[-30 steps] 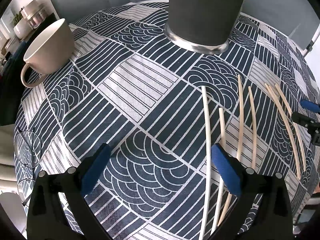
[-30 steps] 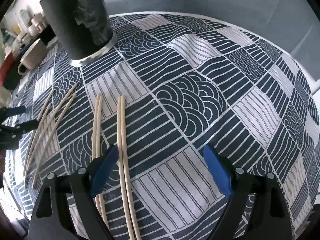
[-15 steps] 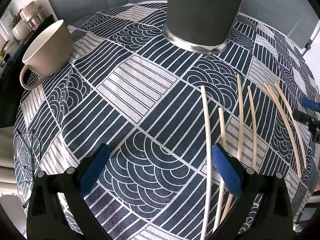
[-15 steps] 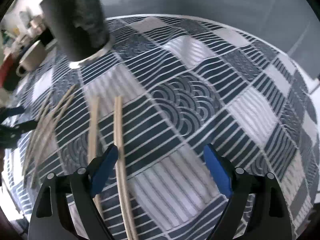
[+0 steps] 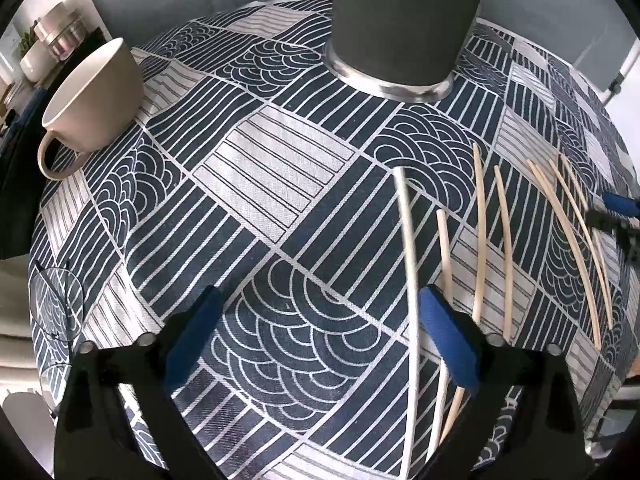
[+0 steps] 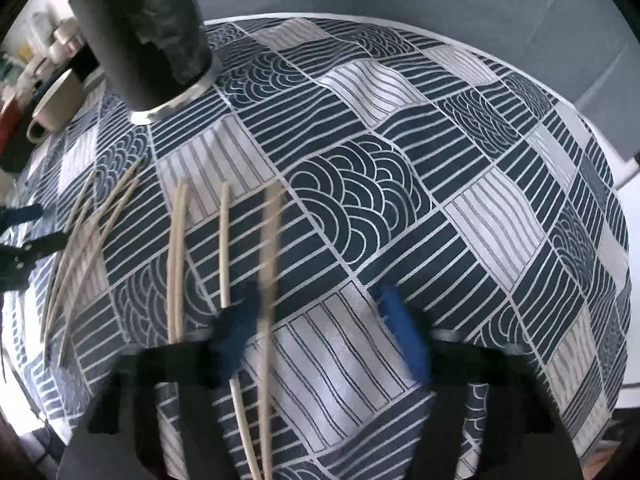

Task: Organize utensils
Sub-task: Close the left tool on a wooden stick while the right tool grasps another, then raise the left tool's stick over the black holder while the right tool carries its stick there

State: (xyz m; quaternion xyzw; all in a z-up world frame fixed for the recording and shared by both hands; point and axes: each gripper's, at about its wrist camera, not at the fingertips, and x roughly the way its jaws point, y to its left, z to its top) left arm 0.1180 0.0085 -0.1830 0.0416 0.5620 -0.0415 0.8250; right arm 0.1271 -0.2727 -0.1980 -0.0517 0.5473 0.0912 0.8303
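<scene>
My right gripper (image 6: 316,336) gapes empty over the table's near edge; the chopsticks (image 6: 270,248) run lengthwise between its fingers, nearest it. My left gripper (image 5: 320,340), empty too, hangs wide beside them.

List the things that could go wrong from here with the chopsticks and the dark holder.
1. The right gripper is blurred in motion with its jaws open around one chopstick; a hurried close may pinch it off-centre, or nudge the neighbouring stick.
2. The chopsticks lie close together, so two may get gripped at once.
3. The dark holder is tall and narrow; a slanted stick could hit its rim. The left gripper is open and not steadying it.
</scene>
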